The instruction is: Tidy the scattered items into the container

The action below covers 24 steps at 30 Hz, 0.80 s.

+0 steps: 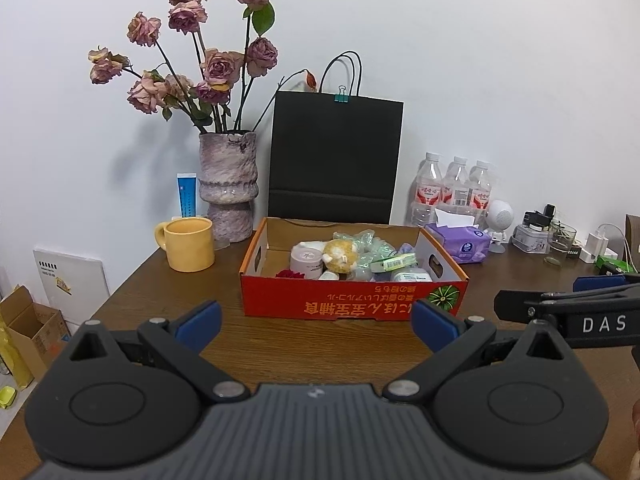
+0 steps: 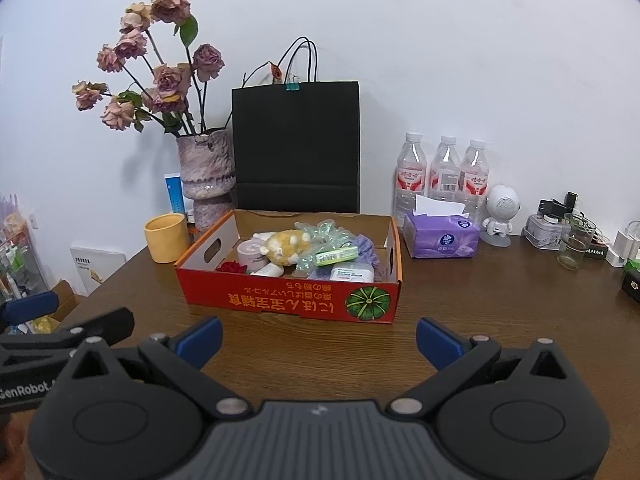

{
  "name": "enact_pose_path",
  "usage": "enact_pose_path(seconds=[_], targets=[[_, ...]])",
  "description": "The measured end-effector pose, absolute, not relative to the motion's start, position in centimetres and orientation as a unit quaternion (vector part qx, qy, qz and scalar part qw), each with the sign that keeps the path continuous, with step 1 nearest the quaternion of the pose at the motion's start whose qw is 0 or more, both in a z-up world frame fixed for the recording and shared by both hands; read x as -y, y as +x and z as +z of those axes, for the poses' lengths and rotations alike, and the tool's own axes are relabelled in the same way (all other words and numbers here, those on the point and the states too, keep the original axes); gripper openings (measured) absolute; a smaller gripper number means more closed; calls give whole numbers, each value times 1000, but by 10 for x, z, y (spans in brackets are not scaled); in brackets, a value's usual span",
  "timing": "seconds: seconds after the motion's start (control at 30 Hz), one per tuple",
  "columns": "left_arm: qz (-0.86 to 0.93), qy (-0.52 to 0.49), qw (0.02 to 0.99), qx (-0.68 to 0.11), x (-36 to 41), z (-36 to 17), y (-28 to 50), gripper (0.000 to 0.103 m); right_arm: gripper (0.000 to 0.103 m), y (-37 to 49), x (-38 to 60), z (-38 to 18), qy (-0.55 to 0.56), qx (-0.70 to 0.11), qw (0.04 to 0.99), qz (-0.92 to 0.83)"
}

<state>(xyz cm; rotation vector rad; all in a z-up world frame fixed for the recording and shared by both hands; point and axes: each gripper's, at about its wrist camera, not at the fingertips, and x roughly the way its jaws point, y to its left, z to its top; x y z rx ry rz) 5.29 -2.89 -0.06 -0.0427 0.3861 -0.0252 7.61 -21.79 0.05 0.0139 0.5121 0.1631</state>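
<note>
**Box filled, both tools held back and empty**

I see the red cardboard box point(image 1: 354, 300) sitting mid-counter, its printed side facing me. Inside lie a yellow plush toy point(image 1: 340, 255), a pink jar point(image 1: 307, 261), a red flower point(image 1: 291, 275), crinkled green wrap point(image 1: 370, 246), a green packet point(image 1: 393, 262) and a white case point(image 1: 412, 277). My left tool point(image 1: 316, 320) hovers near the box's front, fingers spread wide, gripping nothing. My right tool point(image 2: 319, 336) is likewise spread apart and empty. Behind the box stands a black paper bag point(image 1: 336, 156); to its left a vase of dried roses point(image 1: 228, 188) and a yellow mug point(image 1: 188, 245); to its right a purple tissue pack point(image 1: 464, 242) and three water bottles point(image 1: 454, 188). The wooden counter point(image 1: 168, 300) in front is bare.
</note>
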Motion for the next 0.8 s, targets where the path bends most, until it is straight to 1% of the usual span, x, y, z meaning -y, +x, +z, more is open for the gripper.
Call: enact_pose_path(seconds=[0.8], targets=[[-11, -25, 981, -191, 29, -3, 50, 103, 103, 70, 219, -1, 7, -252, 964, 78]])
